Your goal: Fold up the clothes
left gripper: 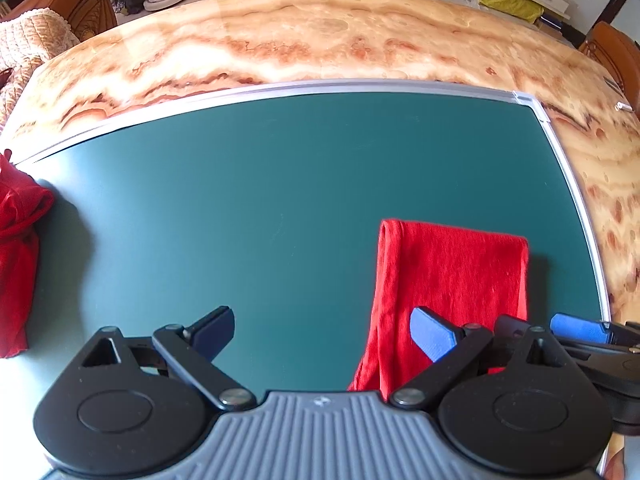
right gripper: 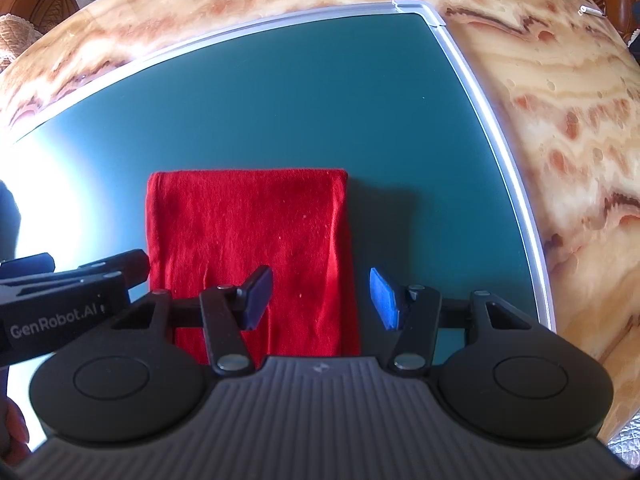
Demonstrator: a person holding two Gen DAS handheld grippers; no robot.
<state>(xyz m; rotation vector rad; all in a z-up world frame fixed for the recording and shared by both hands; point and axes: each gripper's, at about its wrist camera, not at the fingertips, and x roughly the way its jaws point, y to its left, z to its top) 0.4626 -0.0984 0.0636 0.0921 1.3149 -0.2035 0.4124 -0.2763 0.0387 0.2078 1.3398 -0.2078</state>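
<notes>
The folded red garment [right gripper: 248, 248] lies flat on the green mat [right gripper: 280, 100] near its right edge, directly below the right gripper [right gripper: 320, 298], long axis running away from the cameras; the left gripper [left gripper: 322, 334] stands just to its left, so the right hand is nearer. Both grippers point steeply down with jaws apart and nothing between them. The cloth is a soft, matte knit with a rounded fold at the far end; a crumpled red garment [left gripper: 18, 248] waits at the mat's left edge.
</notes>
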